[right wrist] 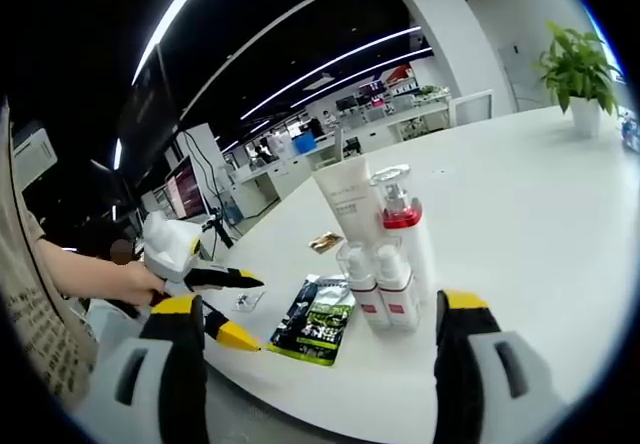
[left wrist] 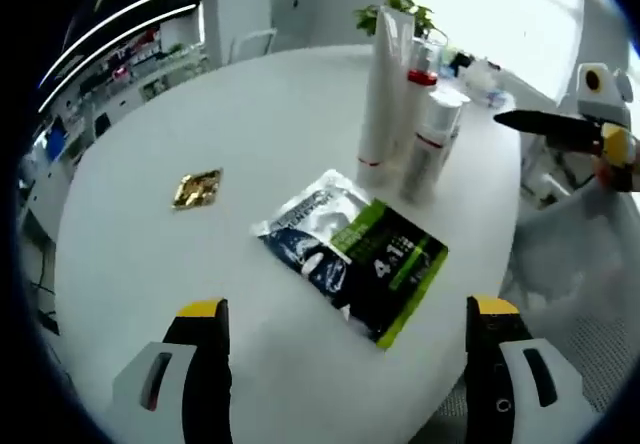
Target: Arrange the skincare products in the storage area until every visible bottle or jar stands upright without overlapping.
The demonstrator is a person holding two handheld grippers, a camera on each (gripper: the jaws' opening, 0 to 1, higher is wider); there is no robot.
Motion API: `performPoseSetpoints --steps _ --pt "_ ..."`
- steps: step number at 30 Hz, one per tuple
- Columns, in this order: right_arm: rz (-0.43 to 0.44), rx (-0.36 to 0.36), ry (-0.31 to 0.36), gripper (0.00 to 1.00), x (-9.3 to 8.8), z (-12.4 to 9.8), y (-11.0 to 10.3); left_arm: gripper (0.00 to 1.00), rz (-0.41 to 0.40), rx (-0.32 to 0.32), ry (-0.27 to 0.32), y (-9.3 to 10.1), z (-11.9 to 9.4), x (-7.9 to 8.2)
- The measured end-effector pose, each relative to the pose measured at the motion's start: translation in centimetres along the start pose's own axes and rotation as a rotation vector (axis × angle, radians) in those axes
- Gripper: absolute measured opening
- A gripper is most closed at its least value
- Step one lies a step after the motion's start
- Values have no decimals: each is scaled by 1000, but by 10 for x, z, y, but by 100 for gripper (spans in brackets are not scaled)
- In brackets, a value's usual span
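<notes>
Several skincare containers stand upright in a tight cluster on the white round table (left wrist: 200, 114): a tall white tube (left wrist: 380, 94), a red-collared bottle (left wrist: 421, 76) and white pump bottles (left wrist: 432, 144). In front of them lie a black-green packet (left wrist: 398, 264) and a silver-blue sachet (left wrist: 308, 226), overlapping. My left gripper (left wrist: 350, 359) is open, short of the packets. In the right gripper view the tube (right wrist: 345, 199), red-collared bottle (right wrist: 400, 226) and two pump bottles (right wrist: 378, 286) stand between my open right gripper's (right wrist: 322, 354) jaws, farther off. The left gripper (right wrist: 245, 309) hovers by the packet (right wrist: 318, 319).
A small gold sachet (left wrist: 197, 188) lies alone to the left of the packets, also gold sachet (right wrist: 323, 241) behind the tube. A potted plant (right wrist: 578, 69) stands at the table's far edge. My right gripper (left wrist: 580, 129) reaches in beyond the table's right edge. Office desks fill the background.
</notes>
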State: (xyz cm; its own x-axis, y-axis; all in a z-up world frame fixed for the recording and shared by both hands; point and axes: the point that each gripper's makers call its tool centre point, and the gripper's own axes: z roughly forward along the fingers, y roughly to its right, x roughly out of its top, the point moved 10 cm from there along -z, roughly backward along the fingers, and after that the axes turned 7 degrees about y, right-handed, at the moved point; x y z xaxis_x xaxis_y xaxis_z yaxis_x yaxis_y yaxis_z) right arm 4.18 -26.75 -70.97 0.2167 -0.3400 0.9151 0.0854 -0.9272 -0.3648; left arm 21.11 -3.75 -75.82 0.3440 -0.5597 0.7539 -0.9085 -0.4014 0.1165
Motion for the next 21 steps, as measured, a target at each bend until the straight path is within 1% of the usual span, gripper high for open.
performPoseSetpoints --steps 4,6,8,11,13,18,21 --pt "8 -1 -4 98 0 0 0 96 -63 22 43 2 -16 -2" --pt "7 -3 -2 98 0 0 1 97 -98 31 79 2 -25 -3" --pt "12 -2 -6 98 -1 0 1 97 -119 39 95 2 -32 -4" --pt "10 -3 -7 98 -1 0 2 97 -161 53 148 4 -47 -5" --pt "7 -6 -12 98 -2 0 2 97 -181 63 172 4 -56 -6" --pt "6 3 -25 98 -3 1 2 97 -187 92 186 3 -73 -13" --pt "4 5 -29 98 -3 1 1 97 -215 115 191 1 -80 -18"
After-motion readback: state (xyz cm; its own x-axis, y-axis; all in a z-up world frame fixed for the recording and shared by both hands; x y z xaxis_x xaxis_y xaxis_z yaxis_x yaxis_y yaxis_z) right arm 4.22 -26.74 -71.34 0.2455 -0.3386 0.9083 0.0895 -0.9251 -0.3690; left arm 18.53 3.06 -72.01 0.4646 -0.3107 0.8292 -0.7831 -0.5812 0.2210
